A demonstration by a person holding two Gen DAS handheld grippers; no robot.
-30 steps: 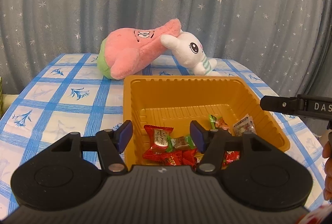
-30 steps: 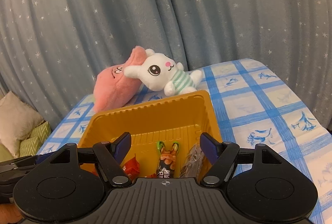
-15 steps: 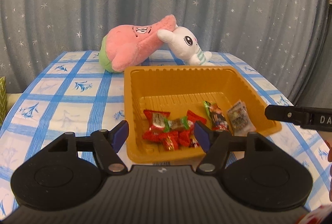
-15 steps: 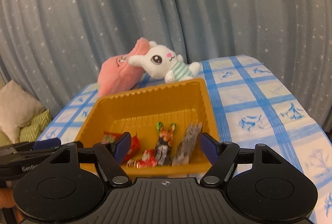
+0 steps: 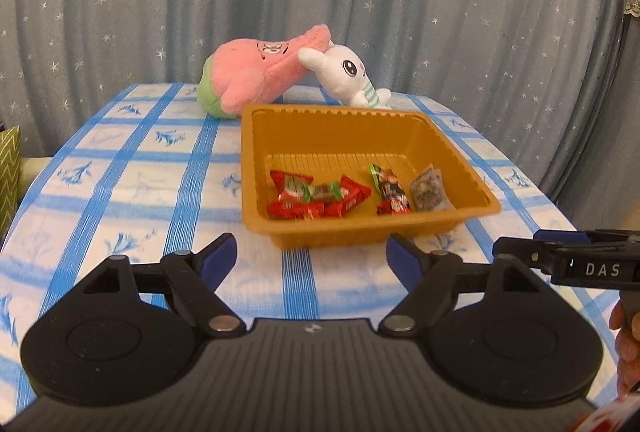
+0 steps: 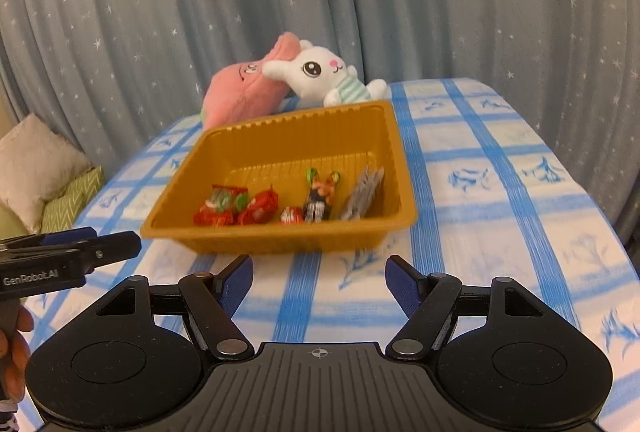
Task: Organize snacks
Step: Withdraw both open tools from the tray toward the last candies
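In the left wrist view, a green patterned cushion (image 5: 9,176) peeks in at the far left edge. The blue-checked tablecloth (image 5: 132,176) fills the middle of the frame. At upper centre a pink plush toy (image 5: 256,74) lies against a white plush rabbit (image 5: 346,74), both just behind the orange tray (image 5: 452,152). In the tray, near its front wall, sit a cluster of red snack packets (image 5: 312,196), then a dark packet with a green end (image 5: 390,190), then a pale packet (image 5: 430,190). At lower centre the left gripper (image 5: 310,256) has its jaws opening, with nothing between them but bare cloth in front of the tray. At the right edge the right gripper (image 5: 560,260) pokes in, a hand (image 5: 626,344) below it.

In the right wrist view, the left gripper shows at the left edge, the tray sits at centre, and the right gripper (image 6: 318,278) at lower centre stands apart and empty, short of the tray.
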